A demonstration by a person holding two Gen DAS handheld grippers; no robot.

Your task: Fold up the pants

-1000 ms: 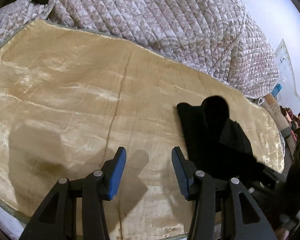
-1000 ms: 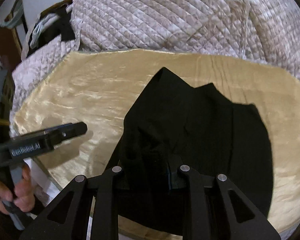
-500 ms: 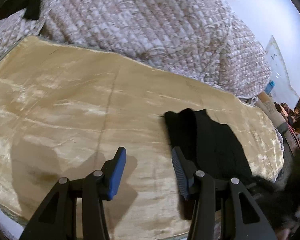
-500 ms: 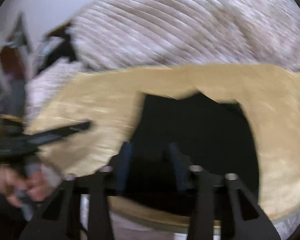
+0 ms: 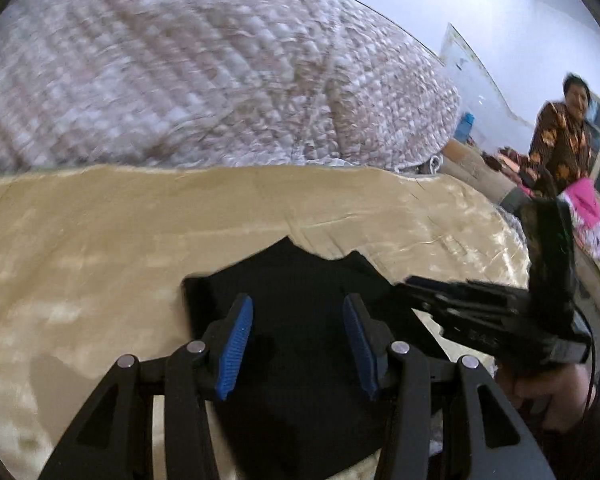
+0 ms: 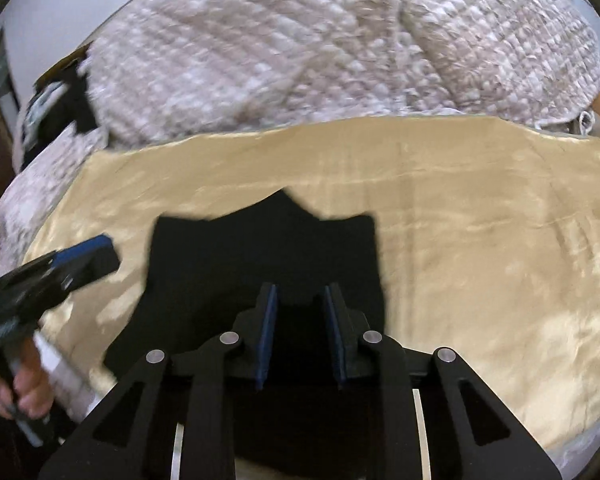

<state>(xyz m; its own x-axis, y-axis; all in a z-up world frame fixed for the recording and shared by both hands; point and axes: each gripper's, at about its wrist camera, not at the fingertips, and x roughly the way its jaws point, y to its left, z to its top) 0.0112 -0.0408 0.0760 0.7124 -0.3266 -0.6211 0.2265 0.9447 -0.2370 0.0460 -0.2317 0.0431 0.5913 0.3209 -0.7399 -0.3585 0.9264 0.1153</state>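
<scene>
The black pants [image 5: 300,272] lie folded and flat on a tan blanket [image 5: 100,240], with a notched far edge. My left gripper [image 5: 296,304] hovers over their near part, open, blue pads well apart with nothing pinched. In the right wrist view the pants [image 6: 240,248] lie left of centre on the blanket [image 6: 480,220]. My right gripper [image 6: 300,292] hangs over their near right part, its jaws a narrow gap apart and closing slightly. No cloth is visibly pinched. Each gripper shows in the other's view: the right gripper [image 5: 412,282] by the pants' right edge, the left gripper [image 6: 100,248] by their left edge.
A bulky quilted cover [image 5: 220,80] is heaped behind the blanket and reappears in the right wrist view [image 6: 340,48]. A person [image 5: 560,140] in a patterned top sits at the far right near pink cloth [image 5: 588,208]. Dark clothing [image 6: 68,108] lies at the far left. The bed's front edge is just below the pants.
My left gripper swung right from bare blanket to over the pants. A second ago my right fingertips were buried in raised cloth; now they show above the pants, which lie flat and more compact.
</scene>
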